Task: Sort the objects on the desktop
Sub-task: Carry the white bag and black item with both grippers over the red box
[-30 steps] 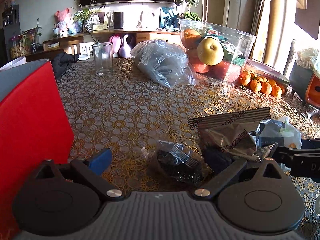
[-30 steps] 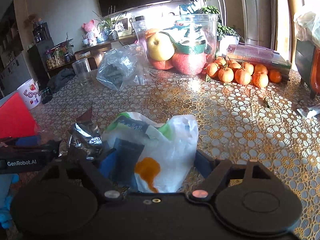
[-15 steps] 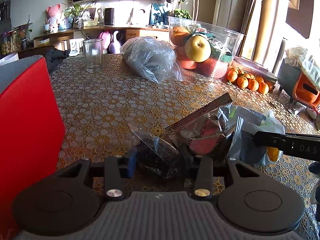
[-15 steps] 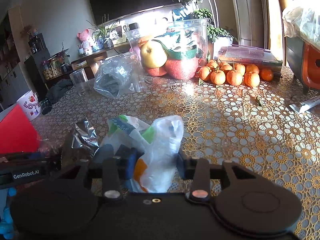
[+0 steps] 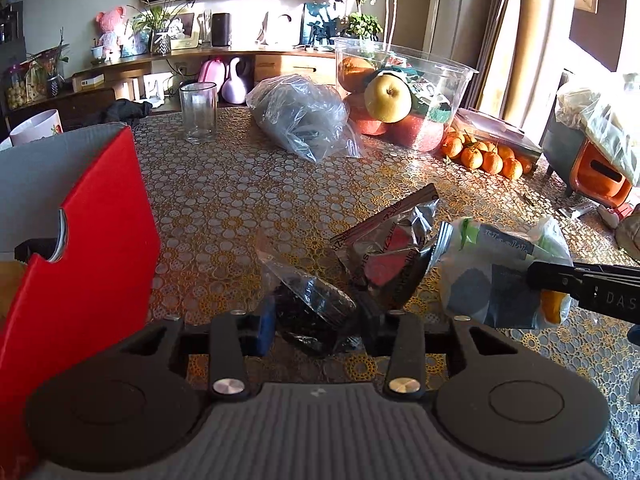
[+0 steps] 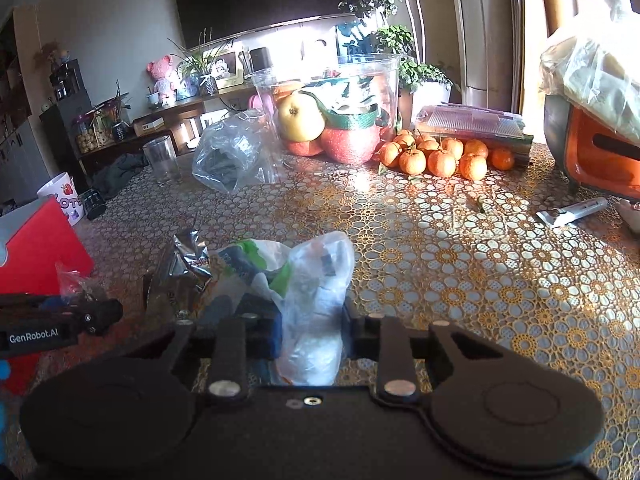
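Note:
My left gripper (image 5: 316,320) is shut on a clear bag of dark bits (image 5: 312,304) and holds it just above the table. A silver and red foil snack wrapper (image 5: 388,252) leans against that bag. My right gripper (image 6: 310,332) is shut on a white plastic bag with green print (image 6: 312,280), raised off the table; this bag also shows in the left wrist view (image 5: 504,276). The foil wrapper (image 6: 188,264) shows left of the white bag in the right wrist view. The left gripper (image 6: 60,320) shows at that view's left edge.
A red box (image 5: 76,276) stands at the left. Further back are a glass (image 5: 198,112), a large clear bag (image 5: 304,116), a fruit tub (image 5: 396,100), several tangerines (image 6: 436,156), a tube (image 6: 572,212) and an orange bin (image 6: 596,156).
Both grippers closed from open: the left on the clear bag of dark bits, the right on the white bag. Both bags have lifted, and the foil wrapper has tipped up.

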The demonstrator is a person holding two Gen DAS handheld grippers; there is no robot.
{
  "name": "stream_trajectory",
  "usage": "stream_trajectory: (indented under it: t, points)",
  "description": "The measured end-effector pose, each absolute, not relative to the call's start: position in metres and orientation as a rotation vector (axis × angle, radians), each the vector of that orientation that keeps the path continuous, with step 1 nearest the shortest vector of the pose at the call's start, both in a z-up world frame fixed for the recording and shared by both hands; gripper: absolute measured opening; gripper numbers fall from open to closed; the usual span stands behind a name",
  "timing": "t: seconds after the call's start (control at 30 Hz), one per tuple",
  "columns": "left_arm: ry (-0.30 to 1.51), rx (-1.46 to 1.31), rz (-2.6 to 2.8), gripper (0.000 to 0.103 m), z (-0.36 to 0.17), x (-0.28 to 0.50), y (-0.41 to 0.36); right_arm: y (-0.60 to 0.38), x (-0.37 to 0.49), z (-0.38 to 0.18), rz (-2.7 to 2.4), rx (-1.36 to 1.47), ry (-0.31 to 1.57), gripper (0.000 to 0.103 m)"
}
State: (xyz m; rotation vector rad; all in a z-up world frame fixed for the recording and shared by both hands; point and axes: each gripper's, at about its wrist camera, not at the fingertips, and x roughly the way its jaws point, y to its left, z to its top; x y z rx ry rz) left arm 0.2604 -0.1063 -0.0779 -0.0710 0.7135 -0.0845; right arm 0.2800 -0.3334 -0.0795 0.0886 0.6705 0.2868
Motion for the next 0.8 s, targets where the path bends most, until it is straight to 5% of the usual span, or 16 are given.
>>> stream_trajectory:
  t: [0.8]
  points:
    - [0.672, -0.081, -0.168, 0.04, -0.014, 0.188, -0.105, -0.35, 0.199, -0.032, 0.208, 0.116, 0.637, 0.025]
